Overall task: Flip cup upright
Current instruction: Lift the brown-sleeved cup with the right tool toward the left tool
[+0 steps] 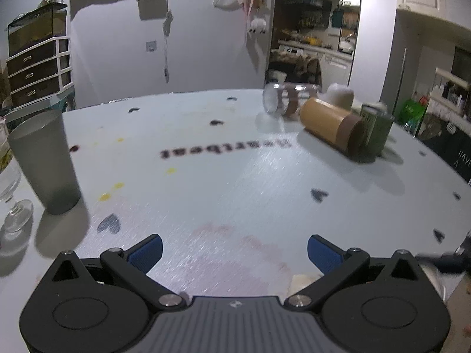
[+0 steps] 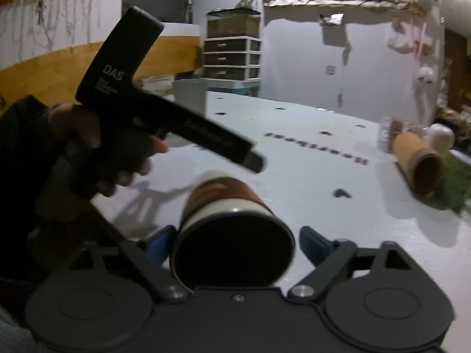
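A brown-and-white cup [image 2: 226, 223] lies on its side on the white table [image 2: 309, 176], its dark open mouth facing the right wrist camera. My right gripper [image 2: 235, 242] is open with the cup's mouth end between its blue pads [image 2: 309, 242]; the left pad looks close to the cup, the right pad stands apart. My left gripper [image 1: 234, 251] is open and empty above bare table [image 1: 235, 176]. In the right wrist view the hand-held left gripper body [image 2: 164, 108] hovers above and left of the cup.
A tan cup [image 1: 331, 123] and a clear glass [image 1: 278, 103] lie on their sides at the far right, beside a green container [image 1: 376, 131]. A grey tumbler [image 1: 47, 161] stands upright at left next to a stemmed glass [image 1: 11, 200]. The table edge curves away at the right.
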Demonstrator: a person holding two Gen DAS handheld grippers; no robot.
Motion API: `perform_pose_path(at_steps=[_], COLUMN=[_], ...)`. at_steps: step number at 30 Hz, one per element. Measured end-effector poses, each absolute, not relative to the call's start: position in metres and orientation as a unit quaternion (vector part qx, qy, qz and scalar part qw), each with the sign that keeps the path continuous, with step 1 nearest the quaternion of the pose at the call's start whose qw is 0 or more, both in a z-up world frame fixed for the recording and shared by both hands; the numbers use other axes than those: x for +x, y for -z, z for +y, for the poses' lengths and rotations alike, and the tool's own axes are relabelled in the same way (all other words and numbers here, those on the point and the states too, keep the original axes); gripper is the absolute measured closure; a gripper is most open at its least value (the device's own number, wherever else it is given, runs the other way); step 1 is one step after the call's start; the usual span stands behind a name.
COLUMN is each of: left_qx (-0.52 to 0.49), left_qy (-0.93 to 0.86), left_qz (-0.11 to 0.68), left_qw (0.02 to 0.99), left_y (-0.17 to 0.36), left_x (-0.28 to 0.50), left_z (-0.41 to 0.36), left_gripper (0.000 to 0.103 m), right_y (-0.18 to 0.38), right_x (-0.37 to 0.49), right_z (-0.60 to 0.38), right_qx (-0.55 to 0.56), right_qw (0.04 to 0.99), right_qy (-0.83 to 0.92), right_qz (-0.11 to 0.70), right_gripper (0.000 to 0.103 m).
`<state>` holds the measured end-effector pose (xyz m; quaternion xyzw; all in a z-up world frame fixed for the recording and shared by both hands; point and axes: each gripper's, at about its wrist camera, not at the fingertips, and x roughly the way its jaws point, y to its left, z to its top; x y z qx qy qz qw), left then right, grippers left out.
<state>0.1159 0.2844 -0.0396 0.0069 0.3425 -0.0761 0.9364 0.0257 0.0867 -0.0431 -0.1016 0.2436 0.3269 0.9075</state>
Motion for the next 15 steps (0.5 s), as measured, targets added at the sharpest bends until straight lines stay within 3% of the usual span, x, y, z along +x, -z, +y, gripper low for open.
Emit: perform_pose_path(at_steps=[15], left_qx=[-0.007], left_qy=[0.078], left_qz=[0.364], left_qw=[0.928], left_y=[0.041], left_x=[0.072], left_z=[0.302], left_gripper=[0.000], right_y=[0.050], right_x=[0.060], right_z=[0.053], right_qx=[-0.025], right_qw=[0.944], right_qy=[-0.210], right_qz=[0.252], right_gripper=[0.011])
